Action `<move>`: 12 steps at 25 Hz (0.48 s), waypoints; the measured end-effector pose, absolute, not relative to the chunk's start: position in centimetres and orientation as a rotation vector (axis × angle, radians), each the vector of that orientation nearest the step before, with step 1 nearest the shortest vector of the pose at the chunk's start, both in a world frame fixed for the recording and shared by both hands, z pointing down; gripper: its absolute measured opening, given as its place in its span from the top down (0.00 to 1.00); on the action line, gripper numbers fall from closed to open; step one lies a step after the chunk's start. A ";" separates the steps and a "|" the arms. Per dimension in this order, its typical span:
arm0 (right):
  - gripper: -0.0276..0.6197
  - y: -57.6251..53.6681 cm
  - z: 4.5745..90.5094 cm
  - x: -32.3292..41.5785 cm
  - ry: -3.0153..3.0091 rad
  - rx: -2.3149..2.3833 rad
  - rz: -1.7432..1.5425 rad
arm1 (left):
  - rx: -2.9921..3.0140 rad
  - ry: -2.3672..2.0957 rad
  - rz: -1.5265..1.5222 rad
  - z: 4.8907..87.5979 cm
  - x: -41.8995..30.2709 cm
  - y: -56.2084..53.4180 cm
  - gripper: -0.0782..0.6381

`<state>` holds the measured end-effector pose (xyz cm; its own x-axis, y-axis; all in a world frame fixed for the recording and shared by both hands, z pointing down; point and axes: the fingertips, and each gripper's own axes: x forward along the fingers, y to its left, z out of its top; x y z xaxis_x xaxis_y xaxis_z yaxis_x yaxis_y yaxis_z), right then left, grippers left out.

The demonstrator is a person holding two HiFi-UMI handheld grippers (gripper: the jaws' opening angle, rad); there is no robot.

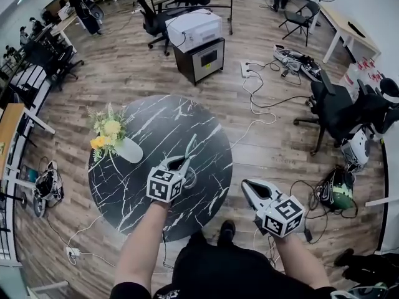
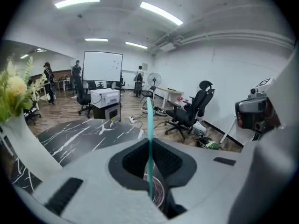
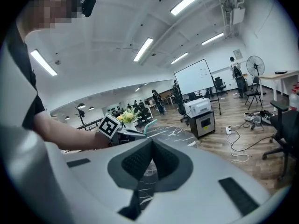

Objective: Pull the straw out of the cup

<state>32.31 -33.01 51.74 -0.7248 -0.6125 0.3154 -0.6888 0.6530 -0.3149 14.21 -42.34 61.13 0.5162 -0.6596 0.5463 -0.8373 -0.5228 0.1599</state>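
A thin teal straw (image 1: 190, 147) stands nearly upright over the black marble round table (image 1: 137, 192). My left gripper (image 1: 181, 162) is shut on it. In the left gripper view the straw (image 2: 150, 125) runs up between the pads of the left gripper (image 2: 149, 141). Its lower end shows against the mouth of a clear cup (image 2: 158, 191) just below; I cannot tell whether the tip is still inside. That cup (image 1: 189, 178) stands on the table under the left gripper. My right gripper (image 1: 248, 185) hangs off the table's right edge, shut on nothing (image 3: 150, 141). It looks toward the left gripper (image 3: 122, 130) and the straw (image 3: 148, 125).
A white vase with yellow flowers (image 1: 124, 148) stands on the table's left side, near the left gripper (image 2: 18, 139). Beyond the table are a printer on a cabinet (image 1: 196, 39), office chairs (image 1: 333, 108) and floor cables (image 1: 262, 95). My foot (image 1: 225, 230) is at the table's near edge.
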 end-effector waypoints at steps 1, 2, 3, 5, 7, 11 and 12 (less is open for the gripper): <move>0.95 -33.0 51.4 32.4 -2.704 1.058 0.613 | 2.356 -1.253 0.578 60.2 14.2 -42.0 0.85; 0.95 -33.0 51.0 32.4 -2.721 1.047 0.600 | 2.356 -1.275 0.555 59.2 14.1 -41.7 0.85; 0.95 -33.0 50.5 32.3 -2.740 1.033 0.586 | 2.358 -1.297 0.528 58.1 14.0 -41.4 0.85; 0.95 -33.1 49.5 31.9 -2.781 1.002 0.555 | 2.365 -1.342 0.468 55.7 13.7 -40.7 0.85; 0.95 -33.3 48.5 31.5 -2.818 0.972 0.521 | 2.376 -1.385 0.406 53.3 13.5 -40.0 0.85; 0.95 -33.7 46.5 30.5 -2.866 0.942 0.475 | 2.384 -1.460 0.294 49.5 12.3 -38.5 0.85; 0.95 -33.8 46.0 30.1 -2.876 0.940 0.468 | 2.384 -1.478 0.268 48.6 11.6 -38.0 0.85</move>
<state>30.06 -33.79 46.03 -0.8086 -0.5635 0.1690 -0.5880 0.7651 -0.2623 11.63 -37.96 48.63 0.4462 -0.8344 0.3235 -0.8949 -0.4118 0.1721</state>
